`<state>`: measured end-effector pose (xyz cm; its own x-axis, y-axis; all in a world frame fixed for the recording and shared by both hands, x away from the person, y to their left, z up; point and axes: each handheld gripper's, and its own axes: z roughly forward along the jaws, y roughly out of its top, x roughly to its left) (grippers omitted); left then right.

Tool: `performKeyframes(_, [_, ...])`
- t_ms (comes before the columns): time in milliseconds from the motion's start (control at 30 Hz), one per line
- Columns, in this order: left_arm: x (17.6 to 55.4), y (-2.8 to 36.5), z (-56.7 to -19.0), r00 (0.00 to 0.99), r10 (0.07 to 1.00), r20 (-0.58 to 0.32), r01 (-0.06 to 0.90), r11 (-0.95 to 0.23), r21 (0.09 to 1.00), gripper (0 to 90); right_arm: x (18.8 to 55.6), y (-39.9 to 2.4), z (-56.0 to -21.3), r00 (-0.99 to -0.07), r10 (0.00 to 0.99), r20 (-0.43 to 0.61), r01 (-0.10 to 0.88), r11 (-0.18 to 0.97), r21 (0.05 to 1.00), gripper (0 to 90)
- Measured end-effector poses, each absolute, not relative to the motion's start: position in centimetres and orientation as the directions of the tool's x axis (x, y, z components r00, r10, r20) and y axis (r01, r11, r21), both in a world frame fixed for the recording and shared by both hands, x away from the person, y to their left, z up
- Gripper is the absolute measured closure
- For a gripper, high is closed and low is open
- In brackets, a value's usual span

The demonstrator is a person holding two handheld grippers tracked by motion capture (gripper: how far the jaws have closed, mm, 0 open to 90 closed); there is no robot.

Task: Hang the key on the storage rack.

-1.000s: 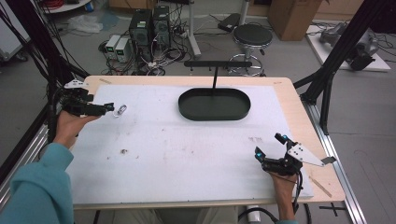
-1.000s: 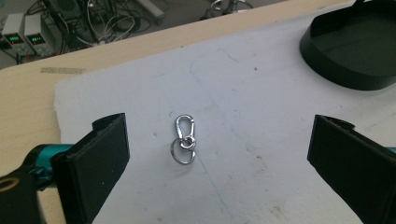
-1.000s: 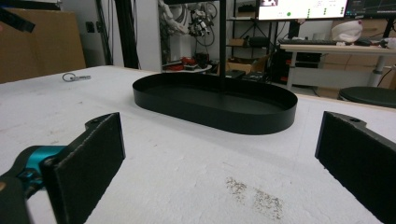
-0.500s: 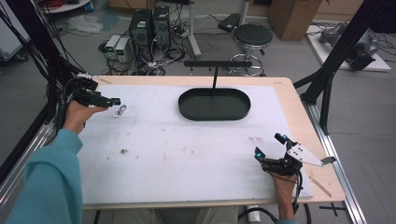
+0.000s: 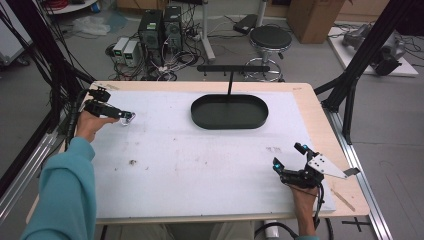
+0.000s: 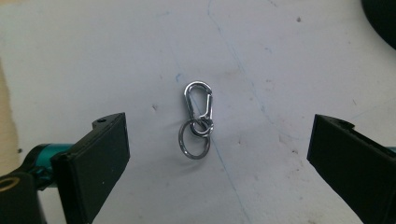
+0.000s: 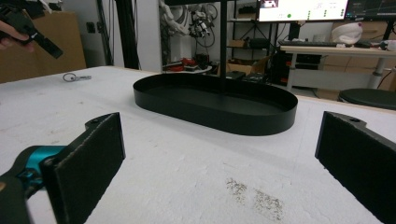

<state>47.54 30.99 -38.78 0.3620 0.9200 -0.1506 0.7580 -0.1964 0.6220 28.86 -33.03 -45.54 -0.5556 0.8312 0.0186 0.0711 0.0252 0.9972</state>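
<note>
A small silver carabiner with a key ring lies flat on the white mat at the far left. My left gripper hovers right over it, open, and the carabiner lies centred between the two black jaws without touching them. An empty black oval tray sits at the far middle of the table. My right gripper rests open near the front right edge, pointing at the tray, with nothing between its jaws. The right gripper view also catches the carabiner and the left gripper far off.
The white mat covers most of the wooden table. A black T-shaped stand rises just behind the tray. A small dark speck lies on the mat at front left. Black frame posts flank the table.
My left gripper has shifted forward and to the right, ending over the carabiner. The right gripper and the tray have stayed put.
</note>
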Motion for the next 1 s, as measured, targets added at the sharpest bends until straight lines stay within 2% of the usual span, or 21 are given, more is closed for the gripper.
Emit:
performKeyframes(100, [47.7, 30.9, -39.1, 0.368, 0.916, -0.16, 0.763, -0.199, 0.614, 8.7, 28.9, -33.0, -45.5, -0.555, 0.832, 0.018, 0.068, 0.025, 0.997, 0.8])
performKeyframes(133, [47.8, 30.8, -39.3, 0.367, 0.915, -0.169, 0.768, -0.195, 0.611, 12.6, 28.9, -33.0, -45.5, -0.555, 0.831, 0.019, 0.069, 0.023, 0.997, 0.7])
performKeyframes(300, [48.2, 30.9, -39.9, 0.354, 0.918, -0.178, 0.794, -0.194, 0.576, 14.7, 28.9, -33.1, -45.5, -0.556, 0.831, 0.014, 0.062, 0.024, 0.998, 0.8])
performKeyframes(367, [48.3, 31.0, -40.1, 0.35, 0.917, -0.192, 0.801, -0.187, 0.568, 18.0, 28.8, -33.1, -45.5, -0.556, 0.831, 0.025, 0.073, 0.018, 0.997, 0.8])
performKeyframes(400, [48.3, 31.1, -40.2, 0.347, 0.917, -0.198, 0.804, -0.183, 0.565, 23.0, 28.9, -33.1, -45.5, -0.555, 0.832, 0.02, 0.068, 0.022, 0.997, 0.8])
performKeyframes(833, [48.8, 31.1, -41.1, 0.311, 0.928, -0.204, 0.842, -0.17, 0.512, 35.0, 28.9, -33.1, -45.5, -0.555, 0.831, 0.02, 0.065, 0.019, 0.998, 0.8])
performKeyframes(1000, [48.8, 30.9, -41.2, 0.332, 0.923, -0.195, 0.834, -0.191, 0.518, 45.0, 28.9, -33.1, -45.5, -0.555, 0.831, 0.026, 0.069, 0.014, 0.998, 0.7])
